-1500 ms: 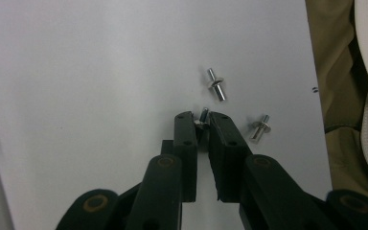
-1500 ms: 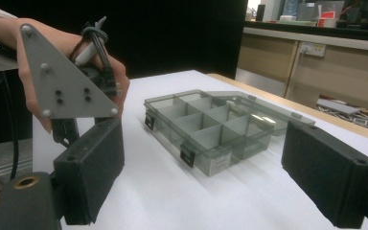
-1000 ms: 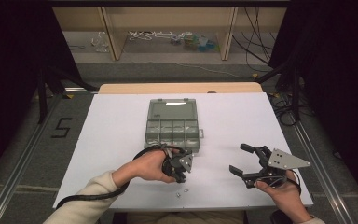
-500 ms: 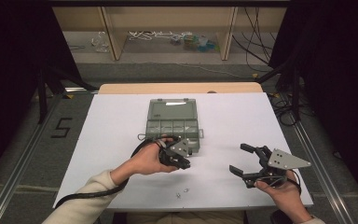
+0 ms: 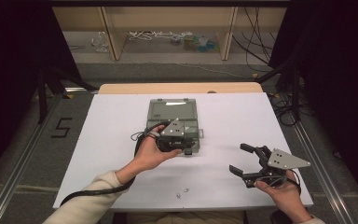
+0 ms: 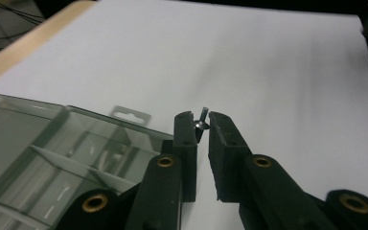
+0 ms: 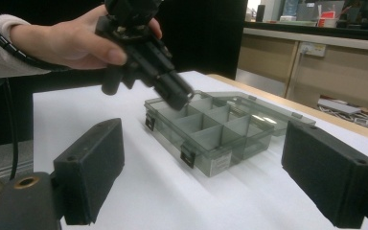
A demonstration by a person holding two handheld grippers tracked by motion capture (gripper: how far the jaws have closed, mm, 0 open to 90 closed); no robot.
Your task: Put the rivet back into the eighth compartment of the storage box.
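The left tool [image 6: 201,125] is clenched on a small screw [image 6: 202,120], pinched between its two black jaw tips with the threaded shank pointing up past them and the head caught at the pads. In the high view this left tool [image 5: 186,150] hangs over the near right corner of a grey translucent compartment box [image 5: 168,109], which lies open in the middle of the white desk [image 5: 107,140]. In the left gripper view the box [image 6: 52,143] sits to the left of the jaws, its dividers and hang tab in sight, and the screw is above bare desk just beside the box's edge. In the right gripper view the left tool [image 7: 182,98] points down at the near rows of the box [image 7: 215,139], close above the compartment walls; whether it touches them cannot be told.

The right tool [image 5: 240,158] is released, its jaws standing wide apart with nothing between them, held low over the desk at the near right, well apart from the box. In its own view the right tool [image 7: 201,177] frames the box between its two pads.

Two more small screws [image 5: 182,192] lie loose on the desk near its front edge, between the two hands.
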